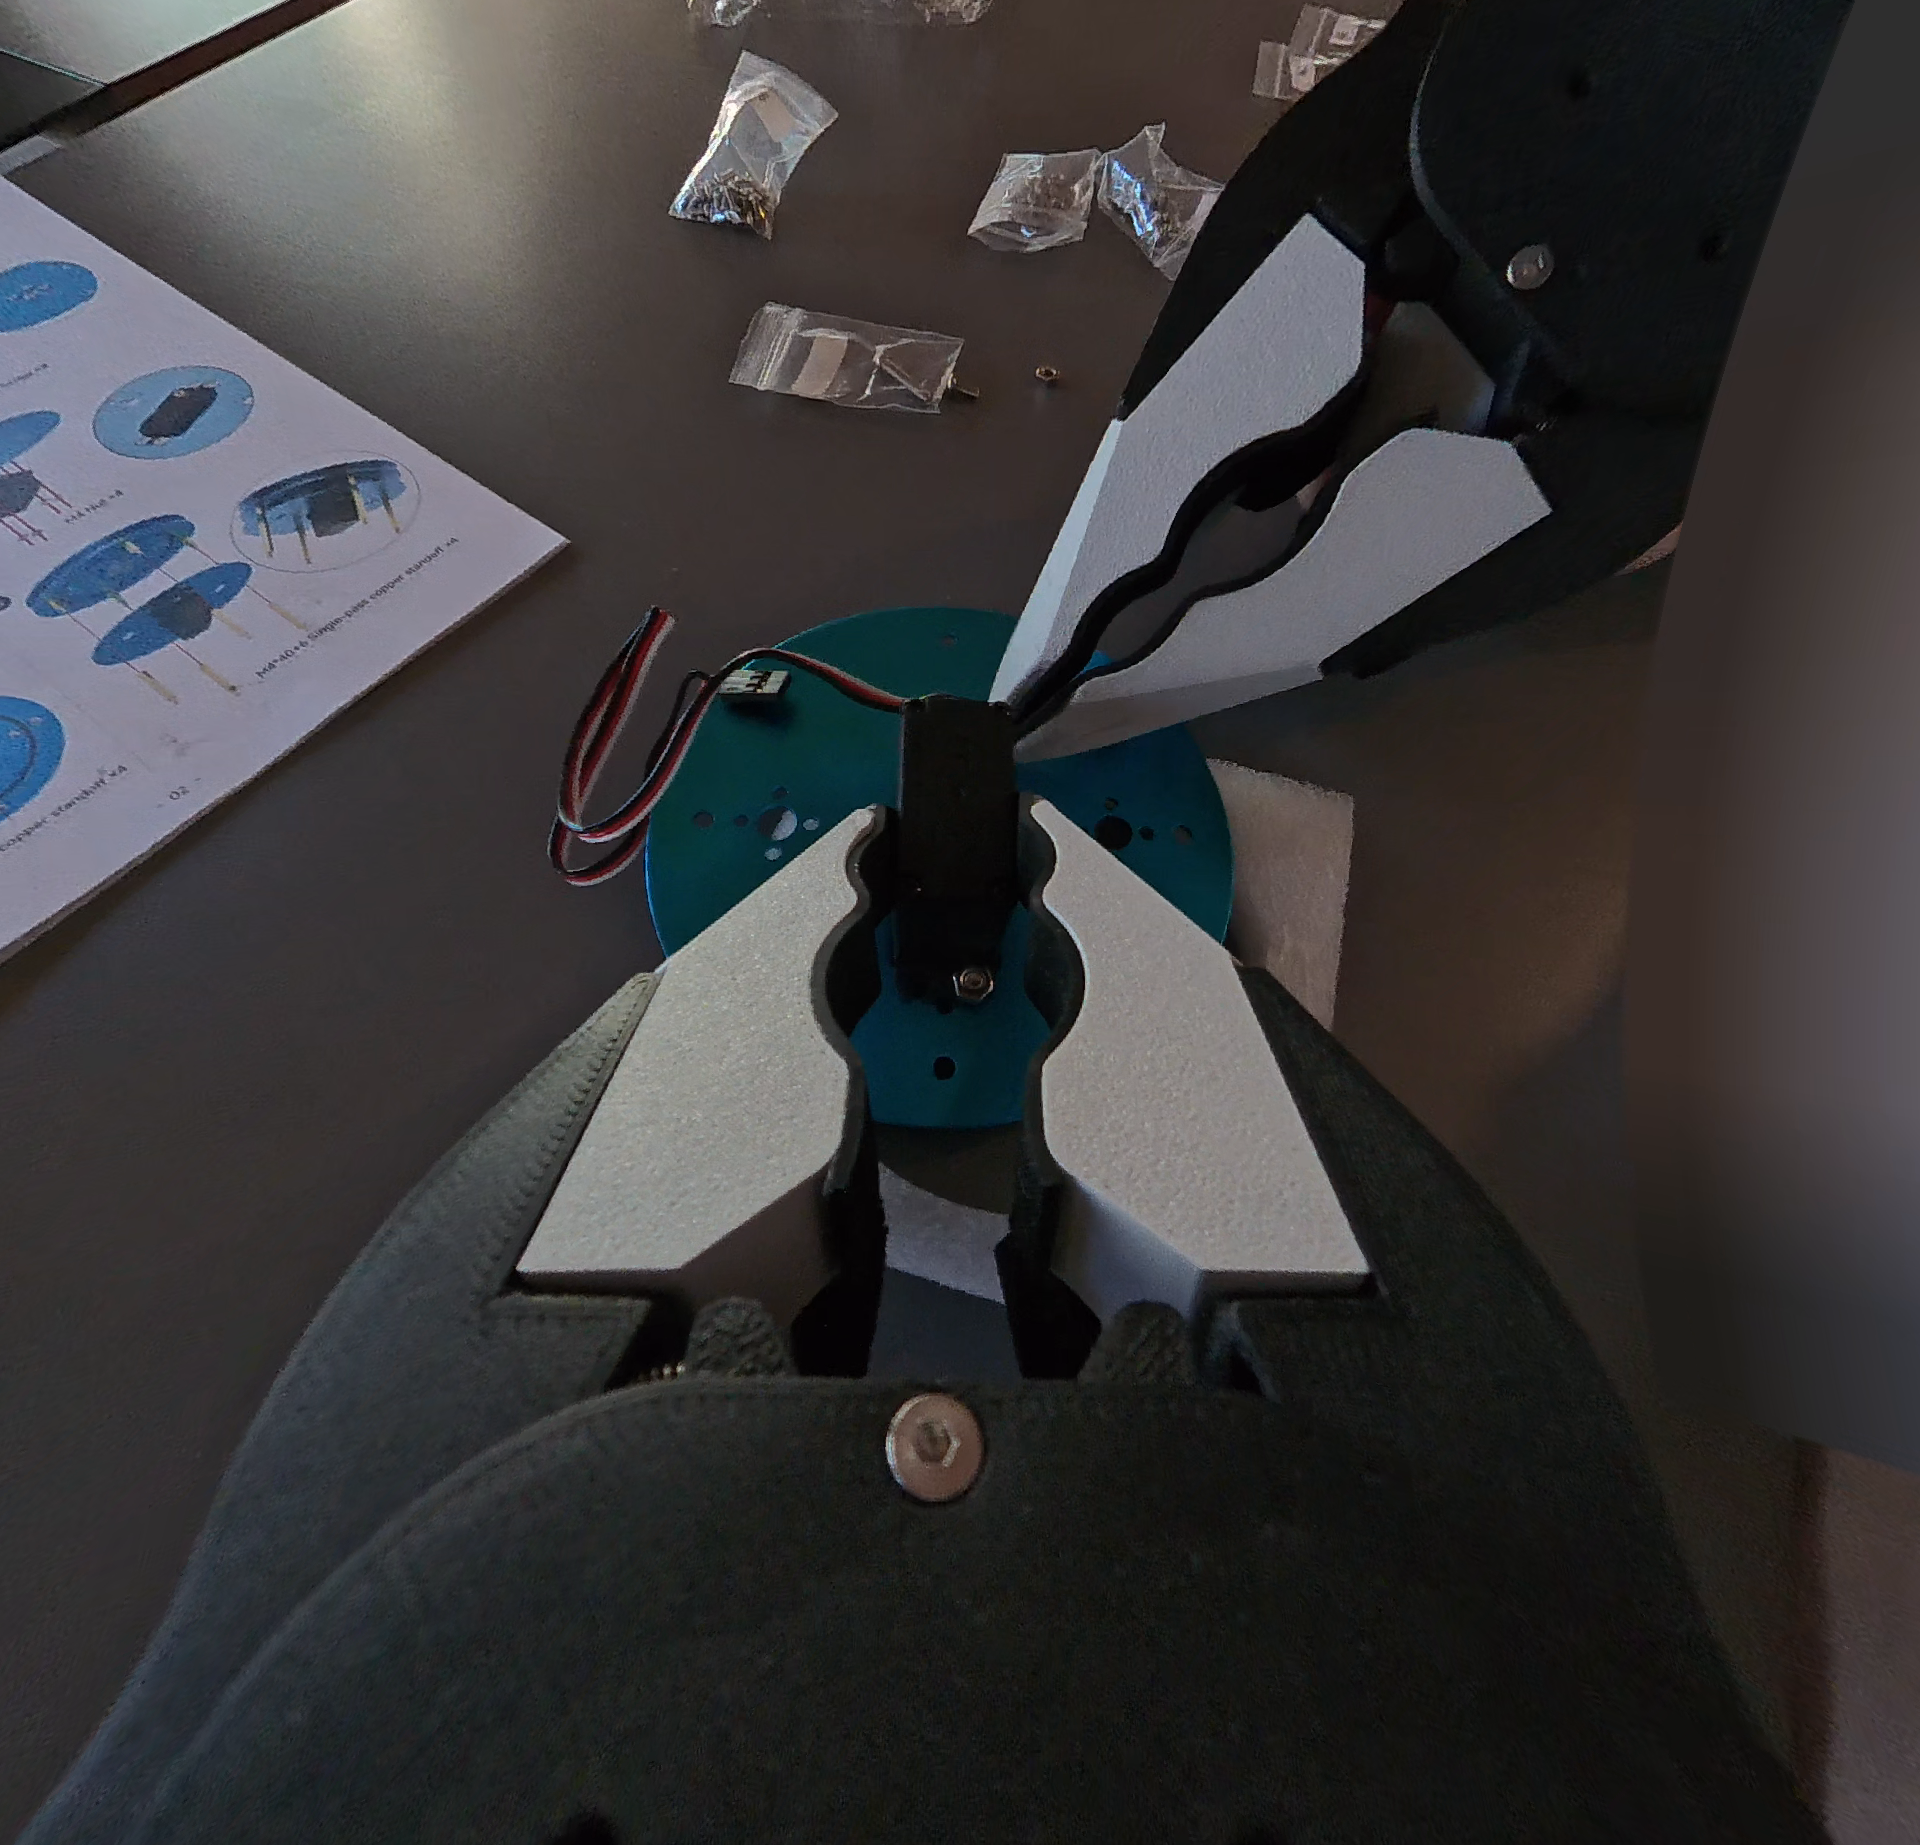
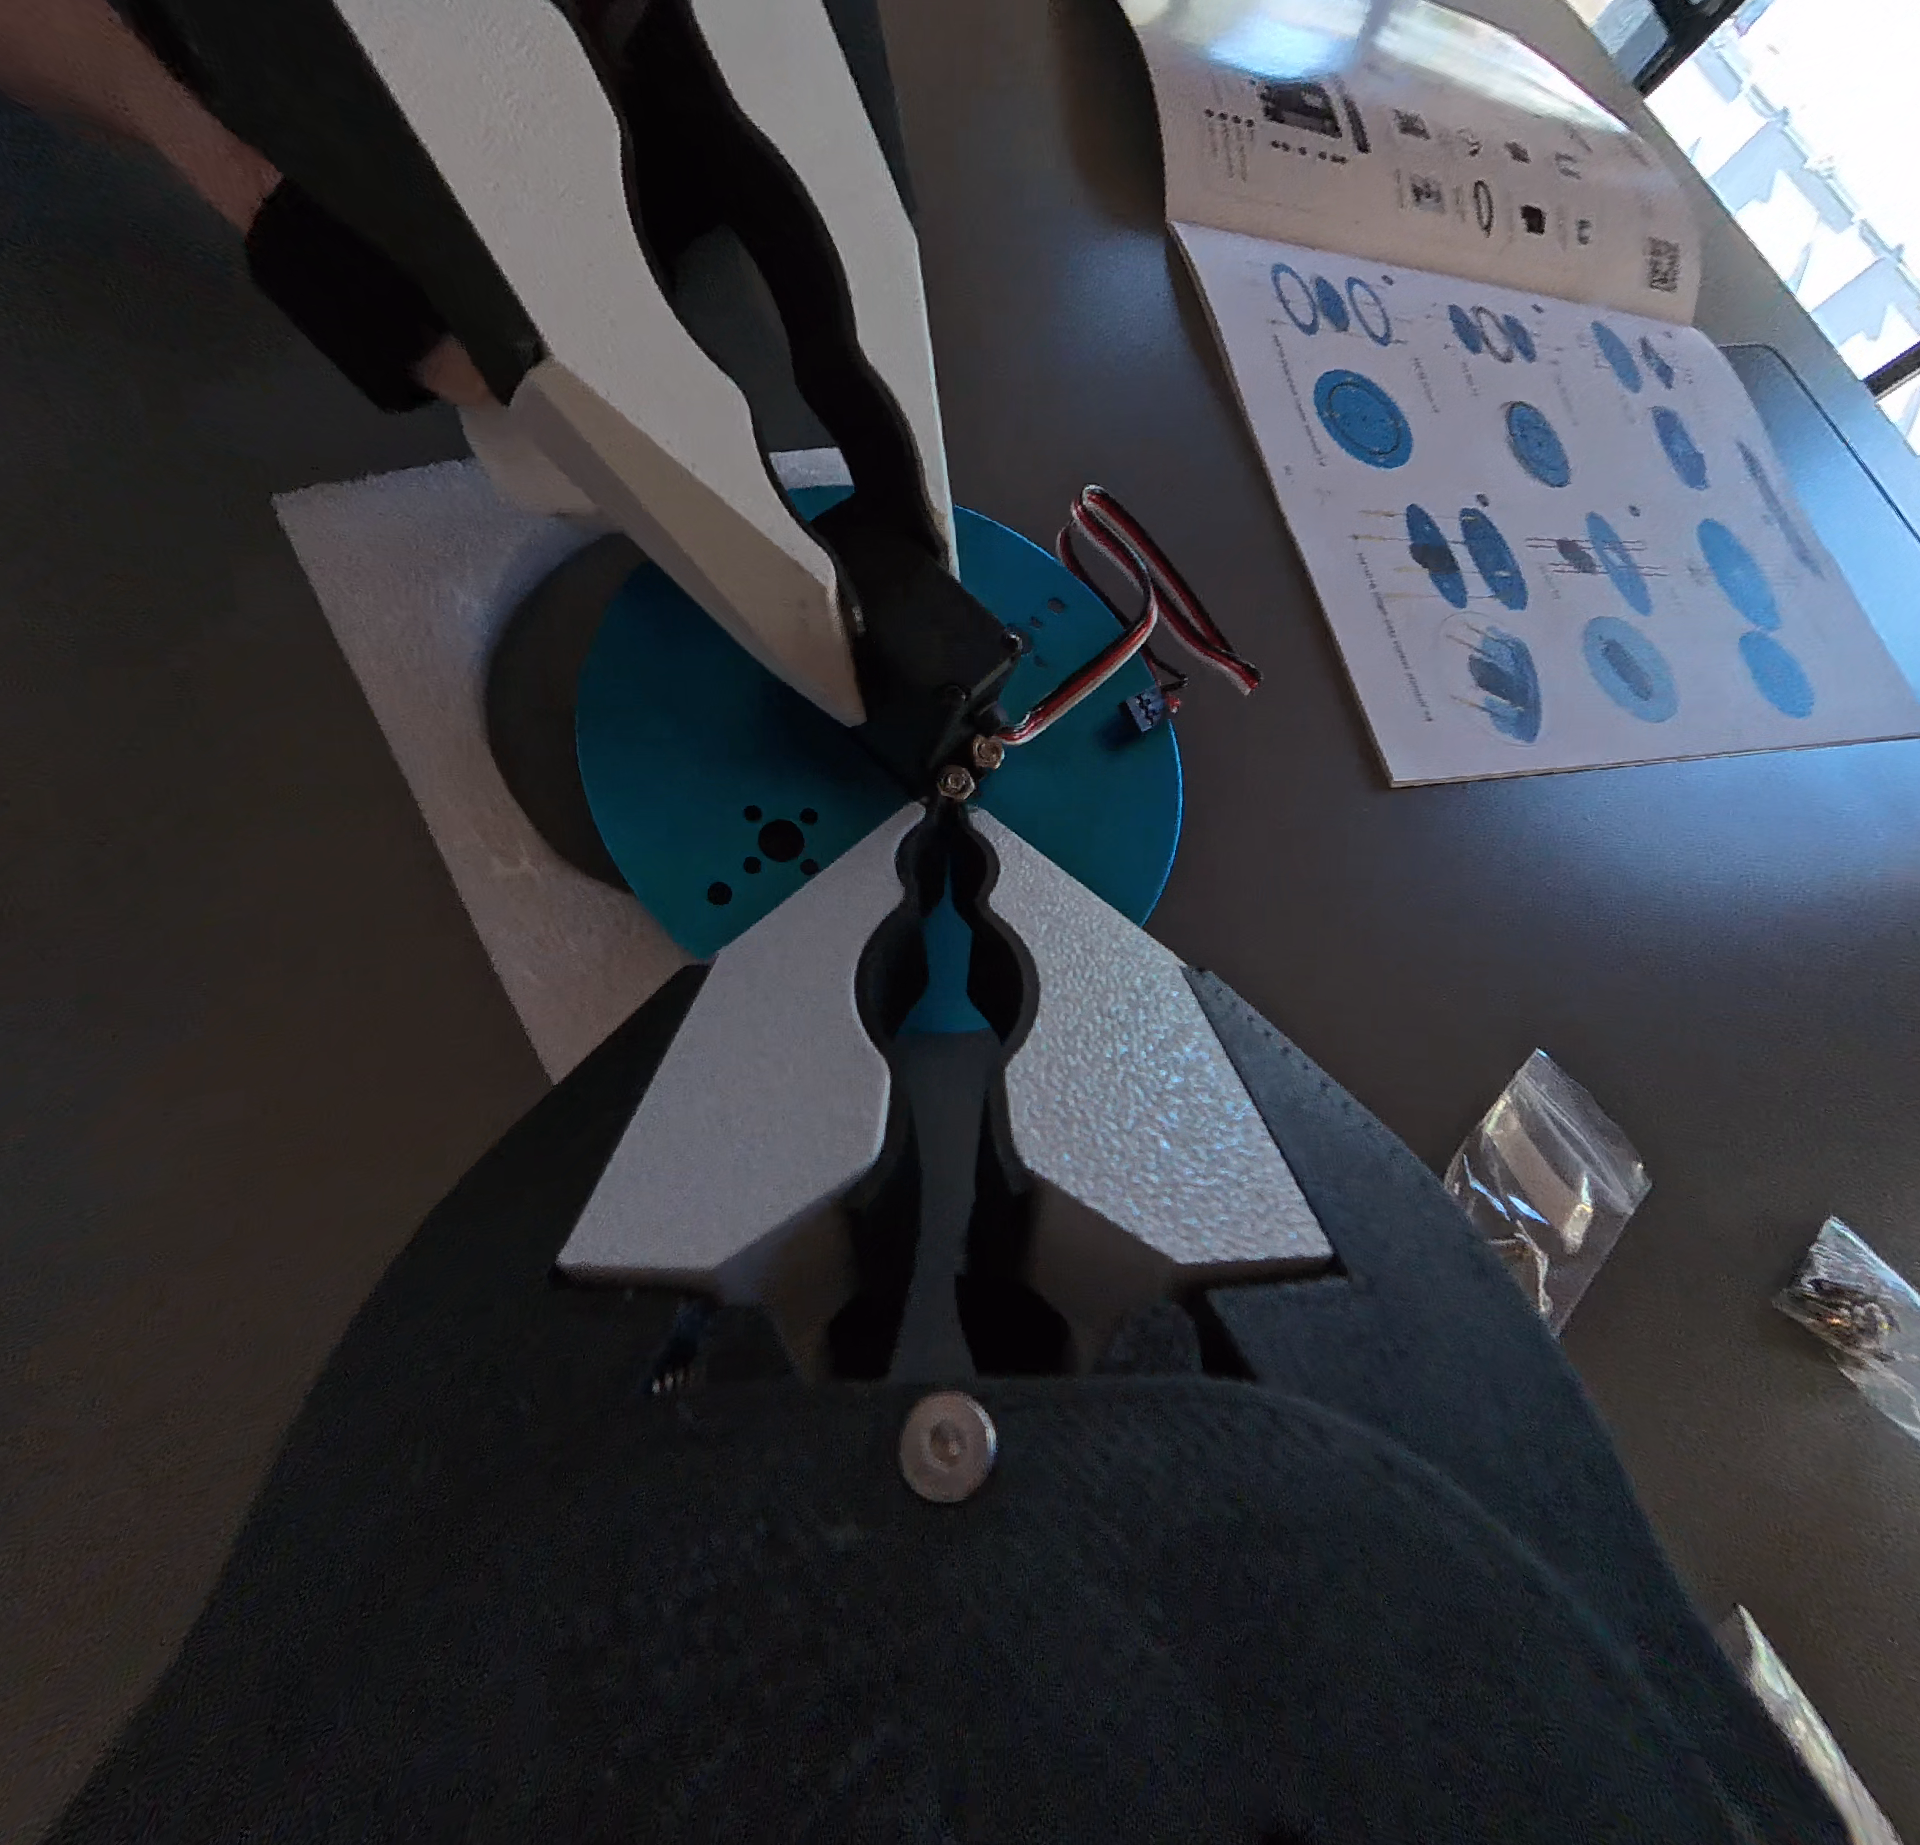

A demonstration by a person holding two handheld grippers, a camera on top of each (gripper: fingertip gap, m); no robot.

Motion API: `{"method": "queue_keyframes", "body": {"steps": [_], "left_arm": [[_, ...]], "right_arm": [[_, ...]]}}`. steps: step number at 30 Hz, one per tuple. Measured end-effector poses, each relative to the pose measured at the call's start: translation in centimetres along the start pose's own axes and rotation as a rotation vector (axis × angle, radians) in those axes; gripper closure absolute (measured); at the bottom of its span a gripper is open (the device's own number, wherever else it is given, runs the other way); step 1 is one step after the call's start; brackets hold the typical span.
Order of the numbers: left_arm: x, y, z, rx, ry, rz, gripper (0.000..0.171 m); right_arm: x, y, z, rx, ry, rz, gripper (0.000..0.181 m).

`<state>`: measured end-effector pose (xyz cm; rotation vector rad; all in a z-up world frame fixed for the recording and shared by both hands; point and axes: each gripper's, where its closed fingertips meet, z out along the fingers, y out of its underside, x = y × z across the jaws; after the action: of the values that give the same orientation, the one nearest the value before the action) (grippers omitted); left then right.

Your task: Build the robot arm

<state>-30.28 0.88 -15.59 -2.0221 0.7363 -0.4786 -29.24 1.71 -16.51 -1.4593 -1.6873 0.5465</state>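
**A:** what's the left gripper doing? all I get is grainy white pads on ribbed black plastic.

**B:** it's clamped on the black servo, a boxy block standing up from the round blue metal disc. Wavy inner edges of the fingers hug both sides. The disc is anodised-looking with drilled holes and sits on a white foam sheet with a circular cutout.

**A:** and the right gripper?

**B:** tips pinched nearly together right at a small hex nut on the servo's mounting tab. Can't tell if it actually grips it.

**A:** rest of the table?

**B:** red-white-black ribbon wire looped over the disc edge, a glossy open booklet, crinkly clear bags of hardware on the dark matte table.
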Motion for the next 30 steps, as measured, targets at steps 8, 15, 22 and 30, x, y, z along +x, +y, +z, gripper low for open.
{"method": "queue_keyframes", "body": {"steps": [8,15,22,30], "left_arm": [[0.0,0.0,0.0,0.007,0.006,-0.003,0.149],[0.1,0.5,-0.5,-0.036,0.074,-0.037,0.148],[-2.5,-1.2,-3.6,-0.014,0.039,0.004,0.15],[-5.4,0.6,-3.4,-0.072,0.043,-0.157,0.144]], "right_arm": [[1.5,0.2,-1.3,0.062,-0.011,0.112,0.169],[9.1,4.7,-5.9,-0.021,0.205,0.279,0.165],[9.8,8.6,-6.0,-0.18,0.168,0.362,0.169],[9.7,10.2,-7.7,-0.154,0.002,0.462,0.172]]}}
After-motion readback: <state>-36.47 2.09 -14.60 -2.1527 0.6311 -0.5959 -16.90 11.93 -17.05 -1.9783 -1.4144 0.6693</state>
